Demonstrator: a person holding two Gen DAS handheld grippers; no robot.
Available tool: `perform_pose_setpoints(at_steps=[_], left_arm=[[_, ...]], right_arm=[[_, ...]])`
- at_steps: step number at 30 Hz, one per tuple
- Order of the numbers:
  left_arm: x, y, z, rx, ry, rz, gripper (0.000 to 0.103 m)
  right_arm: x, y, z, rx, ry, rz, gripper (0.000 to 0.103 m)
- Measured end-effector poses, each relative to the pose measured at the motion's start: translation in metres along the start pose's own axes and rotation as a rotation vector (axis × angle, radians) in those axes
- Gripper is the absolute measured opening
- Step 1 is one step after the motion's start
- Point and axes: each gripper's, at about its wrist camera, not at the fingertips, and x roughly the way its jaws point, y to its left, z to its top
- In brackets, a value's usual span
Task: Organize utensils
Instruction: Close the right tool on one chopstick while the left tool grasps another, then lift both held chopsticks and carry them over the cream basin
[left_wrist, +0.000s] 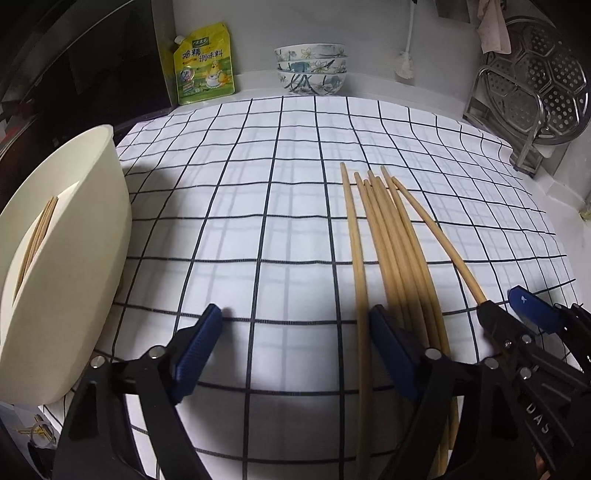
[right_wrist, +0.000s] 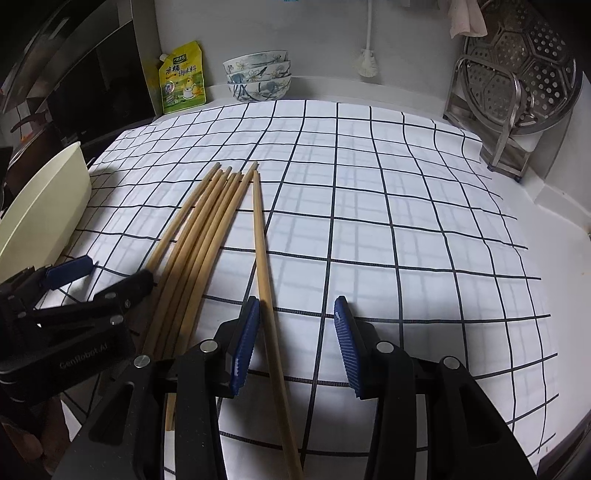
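The chopsticks (right_wrist: 207, 229) were seen to be pale wood, smooth and matt. A woven cloth (right_wrist: 388, 229), white with dark grid lines, was laid under them (slightly rumpled at its edges). The holder (left_wrist: 74, 258) was cream plastic with a dull sheen. The bowls (left_wrist: 311, 70) were glazed, glossy ceramic. The steamer rack (right_wrist: 517, 70) was perforated shiny metal, and the seasoning pouch (left_wrist: 204, 66) glossy plastic.

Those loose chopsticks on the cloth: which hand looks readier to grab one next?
Probably the right gripper: the stray chopstick already lies between its open fingers. The open left gripper straddles bare cloth beside the bundle.
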Motion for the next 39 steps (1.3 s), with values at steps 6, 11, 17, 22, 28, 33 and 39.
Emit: perform_pose_setpoints(at_steps=[6, 11, 17, 22, 28, 33, 39], left_arm=[[-0.005, -0.009, -0.002, 0.022, -0.02, -0.027, 0.039], [-0.007, -0.011, -0.003, 0.034, -0.008, -0.039, 0.007], [-0.012, -0.002, -0.005, 0.013, 0.006, -0.056, 0.007], [-0.019, 0.002, -0.006, 0.004, 0.003, -0.056, 0.007], [-0.028, 0.005, -0.006, 0.0, -0.015, -0.057, 0.007], [-0.032, 0.007, -0.007, -0.001, -0.018, -0.057, 0.007], [-0.041, 0.009, -0.005, -0.002, -0.032, -0.064, 0.007]], right_arm=[[0.0, 0.008, -0.001, -0.039, -0.018, -0.007, 0.009], [-0.001, 0.011, -0.002, -0.051, -0.017, 0.013, 0.006], [-0.004, 0.004, -0.002, 0.0, -0.017, 0.062, 0.006], [-0.011, 0.002, 0.0, 0.018, -0.036, 0.078, 0.006], [-0.018, 0.002, 0.001, 0.026, -0.052, 0.086, 0.006], [-0.021, 0.002, 0.001, 0.028, -0.062, 0.087, 0.006], [-0.027, 0.002, 0.002, 0.038, -0.076, 0.09, 0.006]])
